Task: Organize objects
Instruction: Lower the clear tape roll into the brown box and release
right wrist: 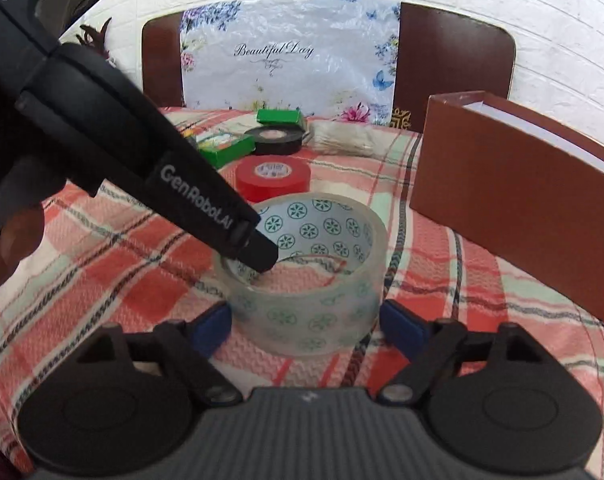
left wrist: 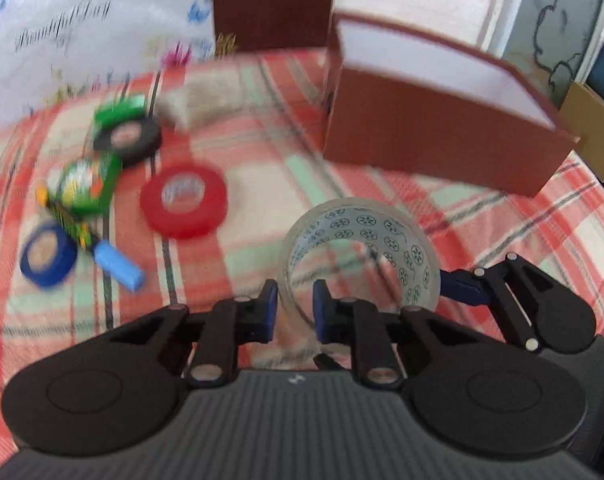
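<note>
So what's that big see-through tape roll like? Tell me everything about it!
The clear tape roll is a wide ring of glossy see-through tape on a white core printed with small green flower-like circles. It lies flat on the checked cloth, hole facing up, in front of the red tape. The left gripper pinches its wall, one finger dipping inside the hole. The right gripper has its blue fingers on either side of it.

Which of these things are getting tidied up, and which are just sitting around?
For the job:
- clear tape, pinched by the left gripper's fingers
- right gripper, open around it
- brown box
- red tape
- black tape
- blue tape
- green boxes

Just lying about:
- checked cloth
- flowery bag
- chair
</note>
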Available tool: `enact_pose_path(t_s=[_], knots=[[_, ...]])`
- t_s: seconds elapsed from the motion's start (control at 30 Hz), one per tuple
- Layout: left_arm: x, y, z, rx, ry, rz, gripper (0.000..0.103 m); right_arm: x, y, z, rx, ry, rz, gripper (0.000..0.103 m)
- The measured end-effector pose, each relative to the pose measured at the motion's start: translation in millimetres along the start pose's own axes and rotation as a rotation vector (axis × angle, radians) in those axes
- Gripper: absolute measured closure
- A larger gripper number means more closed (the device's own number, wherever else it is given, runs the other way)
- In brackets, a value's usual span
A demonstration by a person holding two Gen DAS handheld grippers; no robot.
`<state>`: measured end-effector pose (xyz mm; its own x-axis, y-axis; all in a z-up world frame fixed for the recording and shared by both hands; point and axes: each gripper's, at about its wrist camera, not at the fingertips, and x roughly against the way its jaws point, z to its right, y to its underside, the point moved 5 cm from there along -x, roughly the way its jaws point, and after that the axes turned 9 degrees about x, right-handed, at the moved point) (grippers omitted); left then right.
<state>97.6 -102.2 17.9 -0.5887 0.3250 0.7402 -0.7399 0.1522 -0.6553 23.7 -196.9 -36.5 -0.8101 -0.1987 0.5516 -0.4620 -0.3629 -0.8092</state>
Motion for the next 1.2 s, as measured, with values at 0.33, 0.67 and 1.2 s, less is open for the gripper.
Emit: enact_pose_path(t_s=[0.33, 0.67, 1.2], knots=[[11, -125, 109, -0.172, 0.170, 0.260, 0.083, 9, -63, 130, -0.073, 0.387, 0.220, 0.020], [-48, -126, 127, -0.139, 0.038, 0.237, 0.059, -11, -41, 184, -0.161, 0.476, 0.146, 0.008], [-10, -59, -66, 0.089, -0.277, 0.178, 0.055, -9, -47, 70, -0.167, 0.141, 0.122, 0.037]])
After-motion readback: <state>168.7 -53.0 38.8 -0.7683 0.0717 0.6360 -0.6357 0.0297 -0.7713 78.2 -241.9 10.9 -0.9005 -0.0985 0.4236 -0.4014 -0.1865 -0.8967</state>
